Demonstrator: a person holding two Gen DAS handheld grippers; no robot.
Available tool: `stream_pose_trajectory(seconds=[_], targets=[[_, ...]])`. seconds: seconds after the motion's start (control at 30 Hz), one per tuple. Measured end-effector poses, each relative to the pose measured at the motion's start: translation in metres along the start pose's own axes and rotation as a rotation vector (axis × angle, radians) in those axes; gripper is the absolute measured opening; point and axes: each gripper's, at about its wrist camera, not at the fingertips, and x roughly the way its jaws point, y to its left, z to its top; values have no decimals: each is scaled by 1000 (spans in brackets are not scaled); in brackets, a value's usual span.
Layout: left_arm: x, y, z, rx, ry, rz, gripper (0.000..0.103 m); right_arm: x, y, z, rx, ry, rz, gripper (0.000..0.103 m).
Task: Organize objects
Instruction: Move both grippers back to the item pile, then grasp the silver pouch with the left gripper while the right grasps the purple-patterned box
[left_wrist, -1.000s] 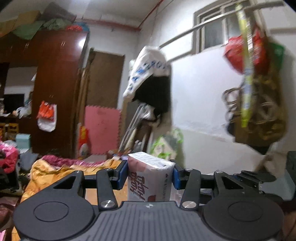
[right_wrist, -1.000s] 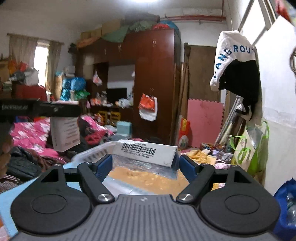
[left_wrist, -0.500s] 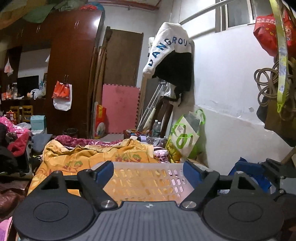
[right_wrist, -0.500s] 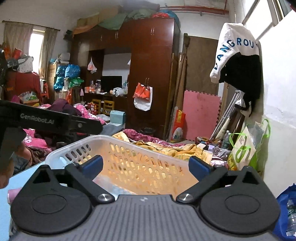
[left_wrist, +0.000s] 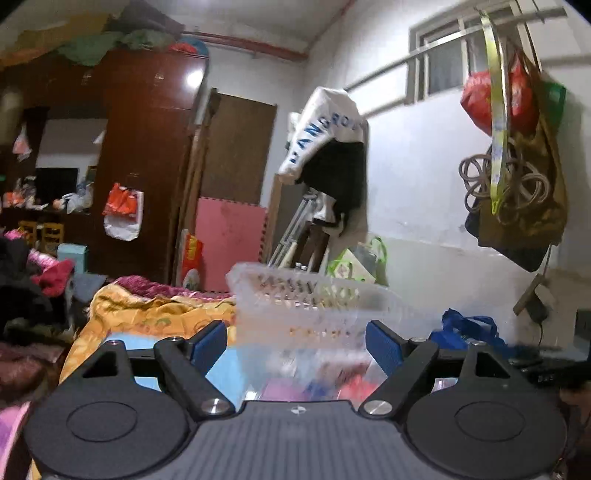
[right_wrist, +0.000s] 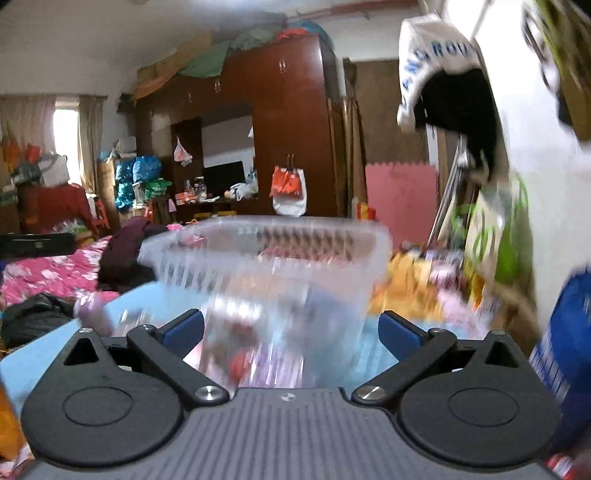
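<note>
Now, in your left wrist view, the left hand-held gripper (left_wrist: 295, 341) stands wide open with nothing between its blue pads (left_wrist: 210, 341), and the clear slotted basket (left_wrist: 314, 295) sits just ahead of the fingertips on the light blue surface (left_wrist: 221, 365), its near wall blurred. Colourful packets (left_wrist: 317, 384) show through that wall low down, though you cannot make out what each one is. An orange blanket (left_wrist: 147, 314) lies on the bed to the left, beyond the surface. In your right wrist view, the right hand-held gripper (right_wrist: 291, 326) is likewise spread wide and empty, and the basket (right_wrist: 266, 251) fills the middle of the frame, heavily smeared by motion, with reddish and purple items (right_wrist: 243, 362) visible inside near the bottom. A small pinkish object (right_wrist: 92, 308) lies on the surface (right_wrist: 55, 343) just left of the basket; it may be one of the things left to sort, but the blur hides what it is. Since both grippers carry nothing, the step in hand looks like going for the next item. Slow down so the views settle, keep the fingers clear of the basket rim, and line one gripper up squarely on a single object before closing, so the light basket is not nudged.
</note>
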Motion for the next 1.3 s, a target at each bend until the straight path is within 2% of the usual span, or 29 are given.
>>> stream_pose_trajectory(seconds=[0.1, 0.2, 0.3, 0.37, 0.43, 0.5, 0.53, 0.63, 0.7, 0.8, 0.9, 0.97, 1.0, 1.07, 1.3], targets=[[-13, 10, -23, -18, -8, 46, 86, -5, -7, -15, 75, -27, 11, 103], [-2, 13, -24, -6, 22, 81, 86, 1, -7, -12, 73, -26, 12, 103], [10, 12, -20, -17, 22, 52, 86, 14, -7, -3, 51, -7, -1, 102], [14, 8, -23, 7, 29, 43, 86, 23, -10, -2, 58, 22, -9, 97], [18, 5, -26, 27, 35, 49, 86, 32, -13, -3, 75, 65, -23, 94], [23, 3, -28, 43, 44, 65, 86, 34, -18, -8, 114, 88, 15, 87], [25, 3, -29, 44, 49, 75, 86, 34, -17, -10, 116, 90, 19, 87], [30, 3, -32, 54, 66, 79, 86, 40, -12, -10, 70, 111, -31, 87], [31, 3, -34, 65, 73, 86, 86, 44, -13, -12, 77, 135, -11, 76], [34, 1, -36, 79, 74, 108, 86, 42, -8, -15, 51, 141, -36, 63], [38, 1, -35, 83, 86, 132, 79, 42, -4, -16, 29, 145, -62, 58], [43, 1, -37, 84, 103, 139, 63, 40, 0, -16, 5, 137, -80, 57], [45, 1, -38, 86, 110, 139, 60, 38, 2, -17, -10, 132, -87, 57], [47, 1, -40, 83, 128, 130, 41, 37, 6, -15, -29, 119, -101, 57], [37, 7, -42, 50, 70, 100, 40, 29, 12, -11, -61, 60, -94, 56]])
